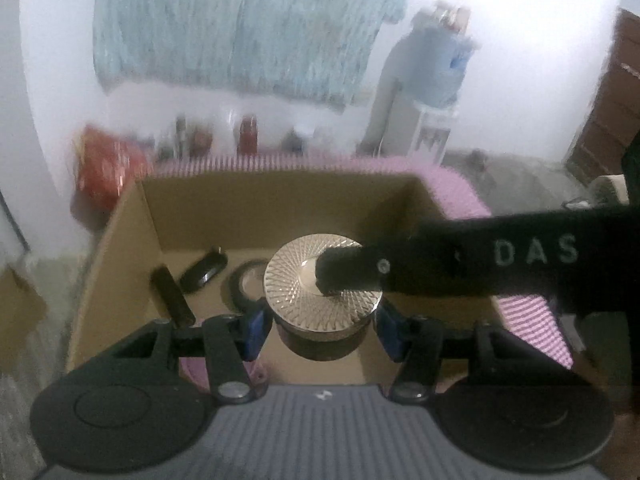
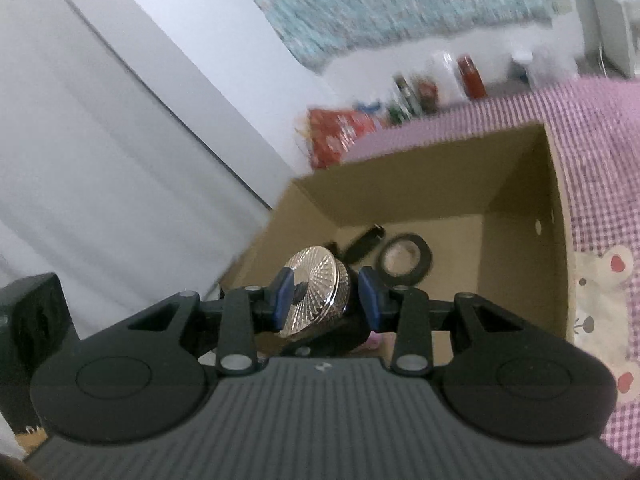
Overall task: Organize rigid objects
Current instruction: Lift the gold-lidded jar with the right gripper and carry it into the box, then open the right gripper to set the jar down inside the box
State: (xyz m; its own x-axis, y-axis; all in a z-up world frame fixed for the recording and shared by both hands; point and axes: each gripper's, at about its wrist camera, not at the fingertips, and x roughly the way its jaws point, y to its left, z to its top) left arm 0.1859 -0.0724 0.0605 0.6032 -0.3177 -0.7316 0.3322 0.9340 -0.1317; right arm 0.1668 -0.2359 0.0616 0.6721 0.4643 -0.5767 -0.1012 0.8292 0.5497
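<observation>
A round jar (image 1: pixel 296 280) with a silver patterned lid and a dark body hangs above an open cardboard box (image 1: pixel 280 200). My left gripper (image 1: pixel 323 334) is shut on the jar's dark body, one blue pad on each side. A black finger (image 1: pixel 348 276) of the right gripper reaches in from the right, its tip on the lid's middle. In the right wrist view the jar (image 2: pixel 316 276) sits tilted between the pads of my right gripper (image 2: pixel 326 300), one pad on the lid's face and the other against the dark body. The box (image 2: pixel 400 176) lies beneath.
The box holds a black tape roll (image 1: pixel 244 280), a black oblong item (image 1: pixel 204 270) and a black cylinder (image 1: pixel 172 296). It rests on a pink checked cloth (image 1: pixel 532 320). Behind it are a red packet (image 1: pixel 104 168), bottles (image 1: pixel 248 134) and a water dispenser (image 1: pixel 436 92).
</observation>
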